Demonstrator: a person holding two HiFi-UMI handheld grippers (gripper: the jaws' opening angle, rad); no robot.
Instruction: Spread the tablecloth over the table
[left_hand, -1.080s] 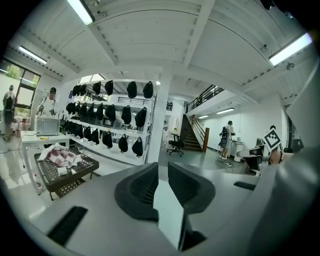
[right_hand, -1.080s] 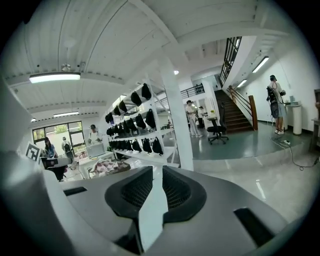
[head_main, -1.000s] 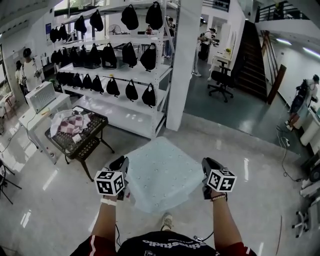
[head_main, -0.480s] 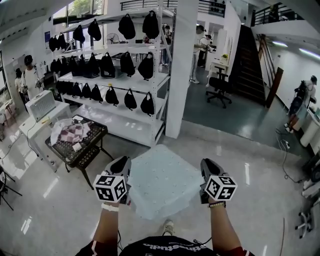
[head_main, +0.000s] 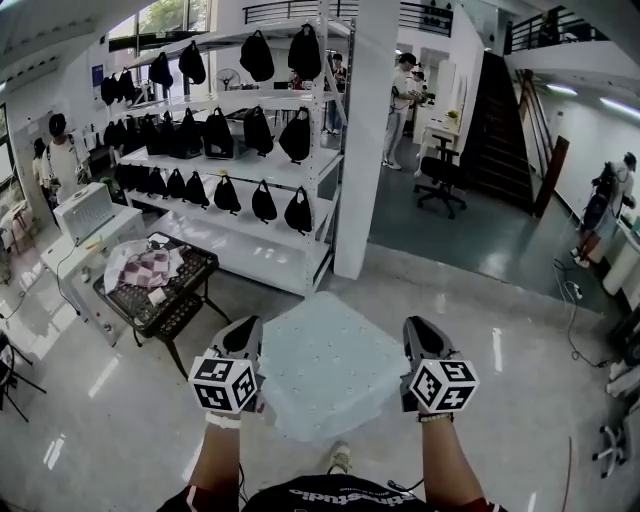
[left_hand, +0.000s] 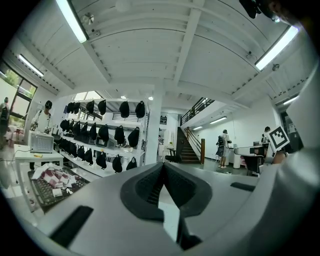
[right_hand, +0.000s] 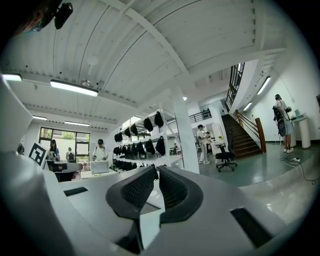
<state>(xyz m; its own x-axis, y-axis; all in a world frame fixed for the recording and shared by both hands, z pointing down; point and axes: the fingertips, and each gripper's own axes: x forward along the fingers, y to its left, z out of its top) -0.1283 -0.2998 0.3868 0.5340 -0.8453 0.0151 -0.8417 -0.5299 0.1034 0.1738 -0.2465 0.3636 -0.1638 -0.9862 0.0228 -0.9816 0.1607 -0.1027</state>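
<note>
Closest in, the person's two forearms reach forward, and one shoe (head_main: 341, 458) shows on the glossy pale floor (head_main: 120, 420) just past the near edge of the cloth.

The left gripper (head_main: 243, 340) is clenched on the left side of the tablecloth (head_main: 330, 365). In the left gripper view its ribbed dark pads (left_hand: 150, 186) meet along a line, with a pale strip of cloth pinched between them. The right gripper (head_main: 418, 338) grasps the cloth's right side. In the right gripper view its pads (right_hand: 137, 190) are pressed on a thin pale sheet that runs down between them.

The tablecloth is pale, almost white, with small scattered dots. It is held up in the air between the two grippers, spread nearly flat and reaching forward away from the person. Its near corner droops lower, towards the shoe, and it touches no table.

Further off to the left stands a black mesh table (head_main: 185, 290) on folding legs. A crumpled pile of checked cloth (head_main: 143, 264) lies on its top, towards the far left corner. Beside it is a white desk (head_main: 70, 245) with a boxy white device on it.

Behind these a white shelving rack (head_main: 255, 225) carries rows of black bags (head_main: 297, 135), next to a white pillar (head_main: 365, 150). Beyond are an office chair (head_main: 440, 168), a dark staircase (head_main: 510, 115) and several people standing well apart around the hall.
</note>
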